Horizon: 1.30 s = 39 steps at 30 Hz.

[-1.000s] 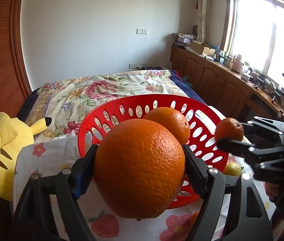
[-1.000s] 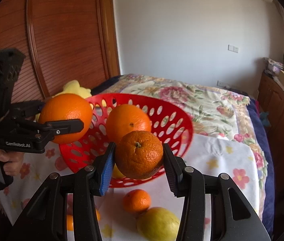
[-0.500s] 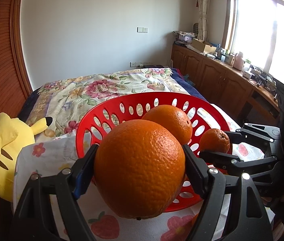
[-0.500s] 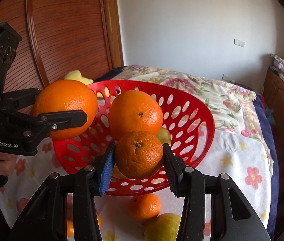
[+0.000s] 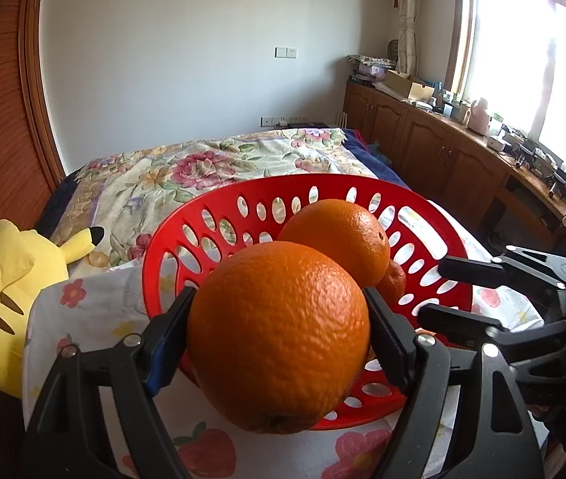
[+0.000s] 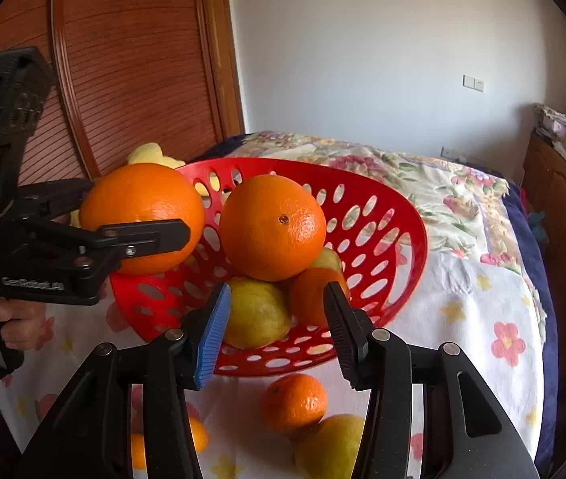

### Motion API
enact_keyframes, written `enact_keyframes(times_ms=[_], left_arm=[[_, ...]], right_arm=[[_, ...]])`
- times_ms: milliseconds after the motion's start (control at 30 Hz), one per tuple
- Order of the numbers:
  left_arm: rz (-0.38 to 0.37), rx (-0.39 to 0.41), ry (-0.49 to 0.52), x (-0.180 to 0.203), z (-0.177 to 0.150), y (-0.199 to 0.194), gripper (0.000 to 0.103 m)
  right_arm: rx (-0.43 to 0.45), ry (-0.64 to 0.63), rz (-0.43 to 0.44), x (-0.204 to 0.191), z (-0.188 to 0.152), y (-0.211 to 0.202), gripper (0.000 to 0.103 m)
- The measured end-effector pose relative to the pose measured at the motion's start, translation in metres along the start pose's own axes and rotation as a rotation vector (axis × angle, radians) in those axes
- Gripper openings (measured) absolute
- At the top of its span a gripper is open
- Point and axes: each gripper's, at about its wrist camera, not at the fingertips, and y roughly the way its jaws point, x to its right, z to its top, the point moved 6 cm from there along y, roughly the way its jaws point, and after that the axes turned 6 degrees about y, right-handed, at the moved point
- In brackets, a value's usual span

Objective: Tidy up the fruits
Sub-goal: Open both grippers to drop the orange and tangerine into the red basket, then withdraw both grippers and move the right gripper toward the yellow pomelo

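The left gripper [image 5: 279, 339] is holding a big orange [image 5: 279, 335] at the red basket's [image 6: 394, 215] 9 o'clock rim for dropping; the right gripper [image 6: 277, 331], jaws just opening, is empty, its mandarin [image 6: 310, 295] lying inside.

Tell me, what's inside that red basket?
In the red basket: a big orange on top, a yellow-green lemon and a small tangerine beneath, another yellowish fruit peeking behind. Anything lower down is covered by these.
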Motion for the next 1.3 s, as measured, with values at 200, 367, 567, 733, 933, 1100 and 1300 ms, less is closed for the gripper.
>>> enact_keyframes(times_ms=[200, 367, 567, 733, 933, 1100, 1300], left_arm=[[-0.002, -0.043, -0.025, 0.002, -0.004, 0.013, 0.081], [0.023, -0.054, -0.004, 0.007, -0.006, 0.015, 0.081], [0.046, -0.062, 0.005, 0.009, -0.006, 0.018, 0.081], [0.061, -0.039, 0.005, 0.006, -0.001, 0.014, 0.081], [0.094, 0.001, -0.010, -0.002, 0.006, 0.000, 0.082], [0.091, 0.025, -0.011, 0.000, 0.006, -0.016, 0.082], [0.084, 0.051, -0.001, 0.010, 0.004, -0.038, 0.082]], right_arm=[[0.009, -0.005, -0.005, -0.003, -0.004, -0.006, 0.052], [0.012, -0.002, -0.006, -0.002, -0.004, -0.005, 0.052], [0.015, 0.003, -0.006, -0.003, -0.005, -0.005, 0.054], [0.016, 0.004, -0.004, -0.004, -0.005, -0.005, 0.055], [0.020, 0.011, 0.000, -0.006, -0.007, -0.008, 0.057], [0.036, 0.024, 0.002, -0.008, -0.008, -0.017, 0.061], [0.070, 0.042, -0.019, -0.006, -0.010, -0.033, 0.070]])
